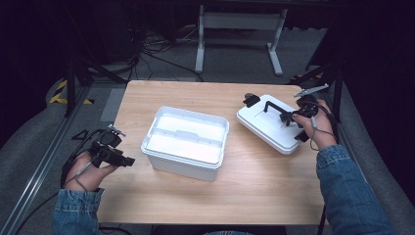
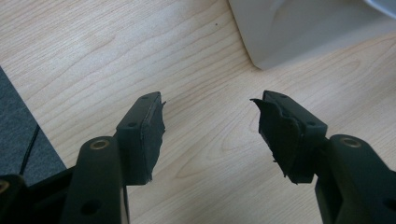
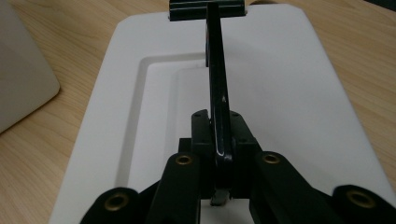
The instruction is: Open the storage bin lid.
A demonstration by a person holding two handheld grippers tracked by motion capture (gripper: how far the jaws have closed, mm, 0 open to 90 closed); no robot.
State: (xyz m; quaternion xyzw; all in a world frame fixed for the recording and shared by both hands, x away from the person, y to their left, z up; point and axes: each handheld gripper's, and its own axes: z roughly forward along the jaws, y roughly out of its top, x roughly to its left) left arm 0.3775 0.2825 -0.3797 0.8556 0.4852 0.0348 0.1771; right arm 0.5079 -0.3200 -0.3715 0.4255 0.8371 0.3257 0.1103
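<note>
Denim sleeves at near table edge. Left gripper (image 1: 128,160) jaws spread wide, nothing between, low over wooden table (image 1: 254,186), just left of open white bin (image 1: 186,142). Right gripper (image 3: 219,140) clamped on black handle (image 3: 215,70) of white lid (image 1: 266,125), lid lying right of bin.

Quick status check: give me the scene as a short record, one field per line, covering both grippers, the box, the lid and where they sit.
surface: wooden table
box: white open box, mid-table, lid off
lid: white lid lying flat on the table, to the right of the box, apart from it
lid handle: black handle standing up from the lid top
right gripper: right gripper shut on the handle
left gripper: left gripper open, holding nothing, over bare table near the box's left corner
</note>
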